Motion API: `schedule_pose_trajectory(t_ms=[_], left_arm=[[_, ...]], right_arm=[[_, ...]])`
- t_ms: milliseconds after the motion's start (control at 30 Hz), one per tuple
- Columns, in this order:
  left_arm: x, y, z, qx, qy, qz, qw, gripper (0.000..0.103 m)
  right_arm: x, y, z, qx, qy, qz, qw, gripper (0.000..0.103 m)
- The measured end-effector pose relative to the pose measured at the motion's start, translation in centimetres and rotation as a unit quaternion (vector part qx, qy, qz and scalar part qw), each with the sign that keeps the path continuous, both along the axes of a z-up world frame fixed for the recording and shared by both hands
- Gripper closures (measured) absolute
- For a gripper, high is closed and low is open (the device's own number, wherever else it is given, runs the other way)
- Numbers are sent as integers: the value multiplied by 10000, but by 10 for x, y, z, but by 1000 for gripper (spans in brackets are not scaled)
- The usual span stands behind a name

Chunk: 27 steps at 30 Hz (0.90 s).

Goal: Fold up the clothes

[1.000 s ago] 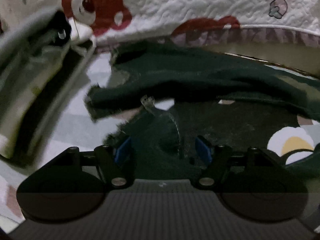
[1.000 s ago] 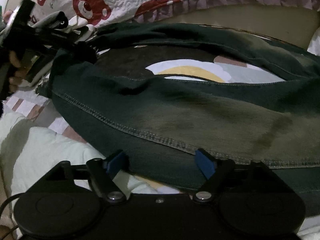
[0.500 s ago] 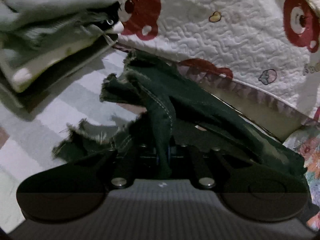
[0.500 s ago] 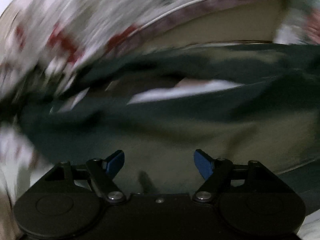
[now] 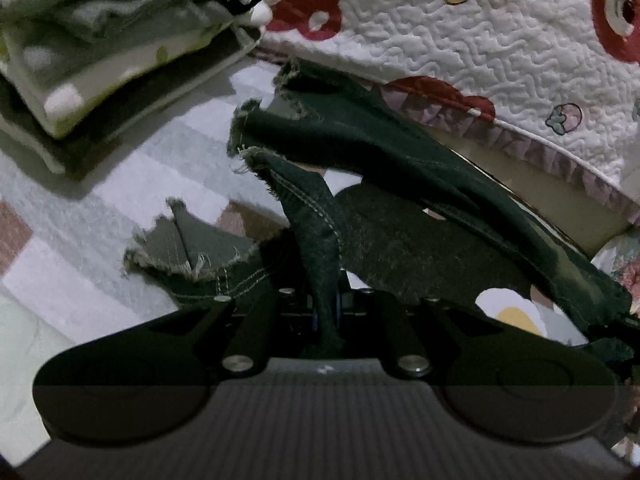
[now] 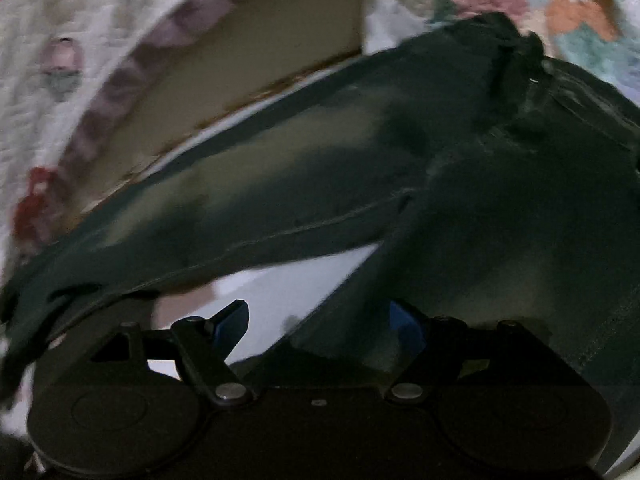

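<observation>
Dark green jeans (image 5: 384, 236) with frayed leg hems lie spread on a patterned bedsheet (image 5: 80, 216). My left gripper (image 5: 326, 312) is shut on a seamed fold of one leg near its frayed hem and holds it up. In the right wrist view the jeans (image 6: 480, 208) stretch from lower left up to the waistband at the upper right. My right gripper (image 6: 320, 320) is open, its blue pads apart, low over the gap where the two legs part, with one leg's edge between the pads.
A stack of folded clothes (image 5: 100, 40) sits at the upper left. A white quilt with red bears (image 5: 480, 40) runs along the far side. A floral cloth (image 6: 540, 0) lies beyond the waistband.
My left gripper closed on the jeans leg and lifted it. My right gripper swung right along the jeans, from the leg toward the crotch and waistband, staying open.
</observation>
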<state>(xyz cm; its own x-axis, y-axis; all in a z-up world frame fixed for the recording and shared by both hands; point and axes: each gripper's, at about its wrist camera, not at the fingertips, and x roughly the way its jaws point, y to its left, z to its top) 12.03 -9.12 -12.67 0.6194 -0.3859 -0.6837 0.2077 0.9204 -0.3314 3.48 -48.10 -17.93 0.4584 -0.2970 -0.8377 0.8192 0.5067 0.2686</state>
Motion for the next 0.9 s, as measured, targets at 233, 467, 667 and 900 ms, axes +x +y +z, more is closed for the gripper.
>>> schedule_pose_trajectory(t_ms=[233,467,667,900], left_arm=[[-71,-2,64,179,-1482,-41,9888,96],[24,-19,59,227,-992,136,9947,90],[90,12,13,257,-788,251,9962,79],[77,47,13,467,-1029,-267,9932,61]], right_arm=[[-51,7,3,-695,-1387,-194,9877,96],[-36,-17,20,-1315,-1301,375,9820,96],[-6,-25,4,-1472,-720,46,9865,87],[5,22,24,-2434,-615,1085,9619,84]])
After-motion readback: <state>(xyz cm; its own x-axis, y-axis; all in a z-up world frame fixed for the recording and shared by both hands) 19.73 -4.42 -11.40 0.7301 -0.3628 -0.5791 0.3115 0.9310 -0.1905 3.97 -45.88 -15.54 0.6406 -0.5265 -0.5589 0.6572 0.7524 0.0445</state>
